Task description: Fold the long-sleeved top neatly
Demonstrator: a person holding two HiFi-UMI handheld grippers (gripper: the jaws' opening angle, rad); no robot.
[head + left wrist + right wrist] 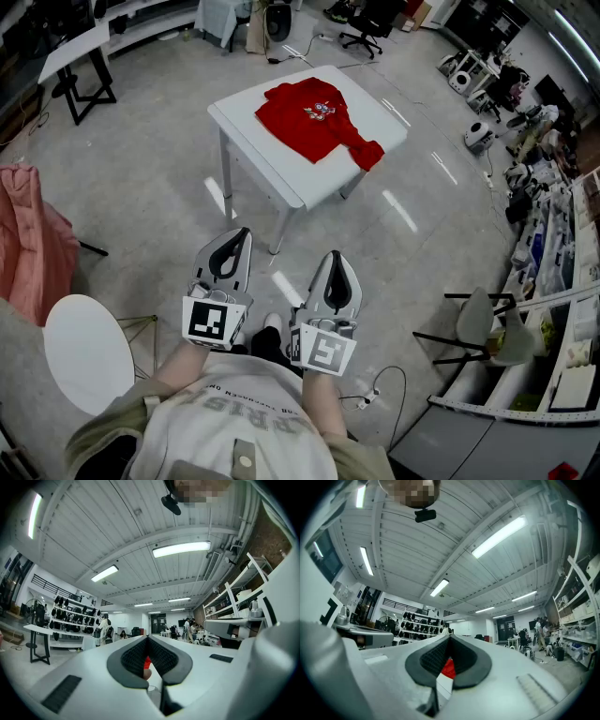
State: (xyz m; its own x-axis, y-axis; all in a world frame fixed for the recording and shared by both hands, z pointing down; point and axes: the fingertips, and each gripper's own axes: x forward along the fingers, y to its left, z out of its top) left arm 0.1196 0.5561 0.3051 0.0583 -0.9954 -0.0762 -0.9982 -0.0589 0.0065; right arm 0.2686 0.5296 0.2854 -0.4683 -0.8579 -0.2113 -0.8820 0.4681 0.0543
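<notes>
A red long-sleeved top (319, 117) lies partly folded on a small white table (272, 164), one bunched sleeve hanging at the table's right edge. Both grippers are held close to the person's body, well short of the table, above the floor. My left gripper (242, 234) is shut with nothing in it, and so is my right gripper (335, 255). In the left gripper view the shut jaws (148, 638) leave a thin red sliver of the top (147, 662) showing. Past the shut right gripper (450, 637) in its own view, the top (448, 668) and the table (444, 686) appear.
A pink cloth (33, 248) hangs at the left above a round white seat (89, 352). A black-legged desk (80, 52) stands far left, an office chair (370, 23) behind the table. Shelving (567, 281) and a grey chair (483, 328) line the right.
</notes>
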